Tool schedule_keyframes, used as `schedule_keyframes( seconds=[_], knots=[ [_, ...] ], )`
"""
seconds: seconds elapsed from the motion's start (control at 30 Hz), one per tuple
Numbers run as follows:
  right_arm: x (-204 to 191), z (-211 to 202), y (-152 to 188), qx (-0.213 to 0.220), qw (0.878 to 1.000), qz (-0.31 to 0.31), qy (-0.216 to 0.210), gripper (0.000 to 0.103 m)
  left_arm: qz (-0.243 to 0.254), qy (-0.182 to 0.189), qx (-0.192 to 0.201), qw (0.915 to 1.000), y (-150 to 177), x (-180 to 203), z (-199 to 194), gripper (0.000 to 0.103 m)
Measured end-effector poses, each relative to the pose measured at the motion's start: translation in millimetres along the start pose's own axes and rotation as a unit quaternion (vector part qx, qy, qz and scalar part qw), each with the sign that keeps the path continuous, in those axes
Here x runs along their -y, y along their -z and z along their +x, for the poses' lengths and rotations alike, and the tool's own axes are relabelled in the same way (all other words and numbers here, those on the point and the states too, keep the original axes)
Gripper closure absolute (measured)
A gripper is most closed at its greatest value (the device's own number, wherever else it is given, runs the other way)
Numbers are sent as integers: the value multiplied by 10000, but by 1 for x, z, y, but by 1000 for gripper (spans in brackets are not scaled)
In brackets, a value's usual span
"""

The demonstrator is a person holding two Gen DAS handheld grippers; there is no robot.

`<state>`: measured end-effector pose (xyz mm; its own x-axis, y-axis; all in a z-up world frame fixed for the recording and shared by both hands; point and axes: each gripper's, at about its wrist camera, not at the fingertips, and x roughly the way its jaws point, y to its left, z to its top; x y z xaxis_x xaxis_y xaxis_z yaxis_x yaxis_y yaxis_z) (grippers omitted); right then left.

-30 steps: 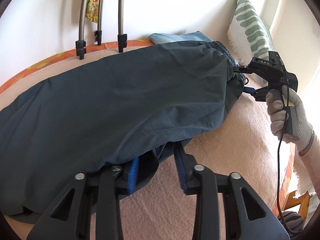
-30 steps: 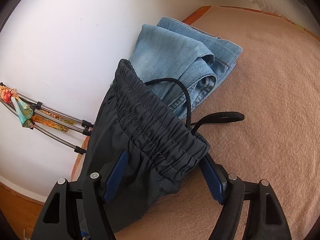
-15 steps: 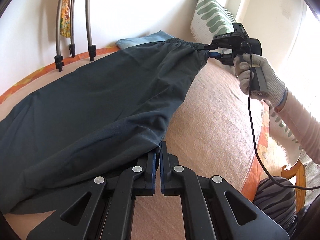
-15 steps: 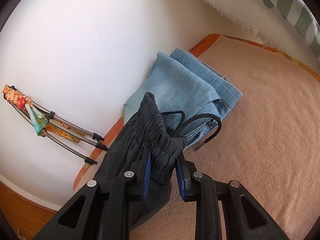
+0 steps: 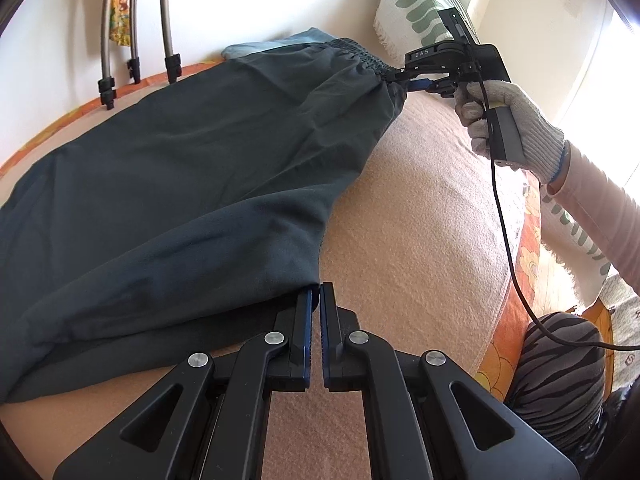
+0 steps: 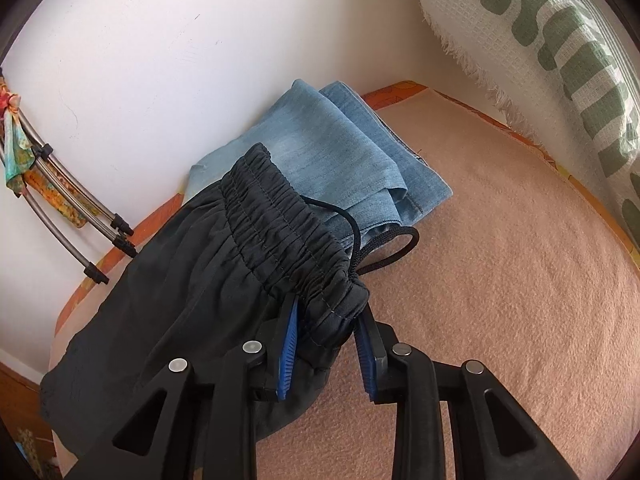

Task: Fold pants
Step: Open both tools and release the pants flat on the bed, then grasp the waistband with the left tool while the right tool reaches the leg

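Two claws hold the dark slate drawstring pants [image 5: 192,168], stretched over the peach blanket-covered bed [image 5: 420,216]: left claw [image 5: 316,300] pressed together on the near fabric edge, right claw [image 6: 328,332] pinching the bunched elastic waistband [image 6: 280,236], its jaws just eased wider. Risk, as judged: that thick gather slips free under tension. The loose black drawstring [image 6: 384,248] may snag the folded blue jeans [image 6: 340,148] behind.
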<state>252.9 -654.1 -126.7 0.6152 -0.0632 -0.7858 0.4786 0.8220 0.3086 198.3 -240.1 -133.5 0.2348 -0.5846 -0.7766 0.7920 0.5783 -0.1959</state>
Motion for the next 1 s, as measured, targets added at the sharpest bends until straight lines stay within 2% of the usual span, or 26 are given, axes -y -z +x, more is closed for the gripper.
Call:
schedule_keyframes(
  seconds=[0.07, 0.1, 0.27, 0.37, 0.47, 0.53, 0.6, 0.67, 0.77, 1.0],
  knots=[
    [-5, -8, -1, 47, 9997, -201, 98, 64, -63, -105, 72, 9999, 3, -5, -12, 90],
    [-7, -14, -1, 106, 9993, -317, 172, 63, -140, -120, 125, 9998, 5, -9, -19, 88],
    [-25, -42, 1, 298, 9965, -762, 192, 53, -529, -518, 363, 9966, 17, -36, -60, 86],
    [-41, -61, 3, 458, 9925, -1099, 263, 48, -772, -808, 552, 9922, 27, -58, -89, 78],
    [-61, -82, 7, 566, 9880, -1433, 133, 43, -1046, -1142, 720, 9853, 40, -83, -117, 69],
    [-76, -95, 10, 618, 9847, -1629, 12, 40, -1250, -1359, 761, 9799, 51, -100, -132, 68],
    [-92, -107, 15, 669, 9808, -1827, -138, 37, -1415, -1619, 775, 9735, 62, -118, -146, 67],
    [-112, -114, 24, 651, 9755, -2072, -362, 35, -1589, -1851, 803, 9664, 73, -136, -159, 59],
    [-144, -121, 42, 549, 9653, -2457, -690, 33, -1978, -2096, 900, 9533, 93, -166, -178, 57],
    [-213, -119, 91, 162, 9333, -3397, -1154, 32, -2988, -2675, 1033, 9102, 146, -247, -212, 56]
  ],
)
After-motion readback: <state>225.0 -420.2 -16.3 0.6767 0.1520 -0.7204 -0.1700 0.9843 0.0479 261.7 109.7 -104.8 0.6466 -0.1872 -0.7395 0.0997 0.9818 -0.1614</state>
